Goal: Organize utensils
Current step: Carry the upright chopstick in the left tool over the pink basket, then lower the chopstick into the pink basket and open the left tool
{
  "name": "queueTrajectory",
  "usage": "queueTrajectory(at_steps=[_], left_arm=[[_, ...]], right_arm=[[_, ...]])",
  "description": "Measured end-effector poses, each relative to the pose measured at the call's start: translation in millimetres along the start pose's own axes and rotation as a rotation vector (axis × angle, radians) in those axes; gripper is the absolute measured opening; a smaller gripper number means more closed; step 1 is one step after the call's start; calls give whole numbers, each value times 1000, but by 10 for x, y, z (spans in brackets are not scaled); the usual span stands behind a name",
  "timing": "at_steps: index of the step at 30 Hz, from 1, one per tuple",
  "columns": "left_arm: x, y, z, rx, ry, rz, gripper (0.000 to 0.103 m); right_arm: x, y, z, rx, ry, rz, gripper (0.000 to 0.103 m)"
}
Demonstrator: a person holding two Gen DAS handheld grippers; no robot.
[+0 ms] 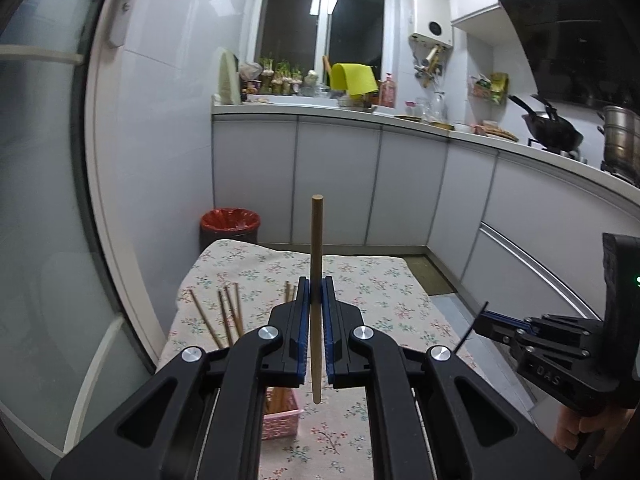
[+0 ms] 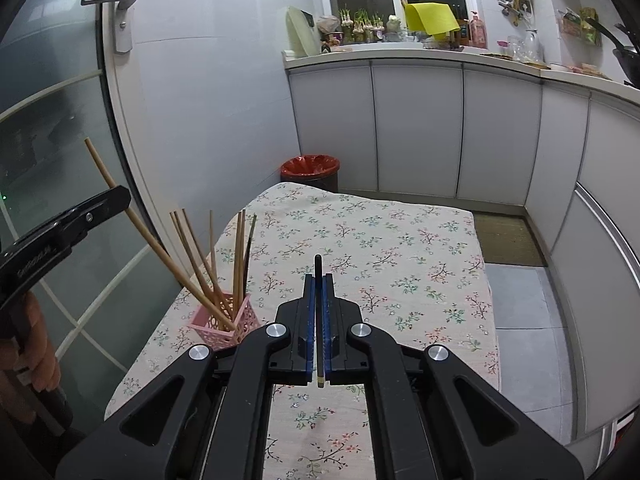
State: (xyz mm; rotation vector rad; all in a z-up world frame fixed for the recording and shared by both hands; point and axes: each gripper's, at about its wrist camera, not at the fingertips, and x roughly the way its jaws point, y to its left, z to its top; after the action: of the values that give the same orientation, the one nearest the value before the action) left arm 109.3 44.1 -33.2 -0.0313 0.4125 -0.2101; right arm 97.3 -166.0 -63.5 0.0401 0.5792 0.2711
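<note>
Left gripper was clamped on a tan wooden chopstick, right gripper on a dark thin chopstick; best lowered tip-first, one after another, into the pink lattice holder by the table's left edge.

Each handheld gripper is a black moulded plastic frame: the left gripper and the right gripper both show two forked linkage arms with triangular cut-outs, four round silver pivot screws, and flat fingers lined with ribbed blue pads. Seen from the left camera, the right unit's side bears embossed lettering, possibly "DAS", small dark screws and a green indicator light.
</note>
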Motion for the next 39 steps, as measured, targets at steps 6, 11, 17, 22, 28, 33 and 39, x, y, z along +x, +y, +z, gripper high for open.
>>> queueTrajectory(at_steps=[6,11,17,22,28,33,39], left_arm=[[137,185,-48,-7,21,72,6],[372,324,-131,-25,109,102,6],[733,387,-266,-25,215,122,6],[996,465,-364,-70,269,84,7],[888,477,-342,-76,237,63,41],[698,515,-324,-93,234,62,46],[564,652,-403,-119,251,96,58]], right_arm=[[56,30,-17,-7,15,4,2],[96,35,-35,-9,26,4,2],[121,61,-61,-13,34,6,2],[138,90,-61,-7,38,20,2],[141,114,-31,8,32,41,2],[126,191,57,31,13,86,2],[144,386,212,43,-32,148,2]])
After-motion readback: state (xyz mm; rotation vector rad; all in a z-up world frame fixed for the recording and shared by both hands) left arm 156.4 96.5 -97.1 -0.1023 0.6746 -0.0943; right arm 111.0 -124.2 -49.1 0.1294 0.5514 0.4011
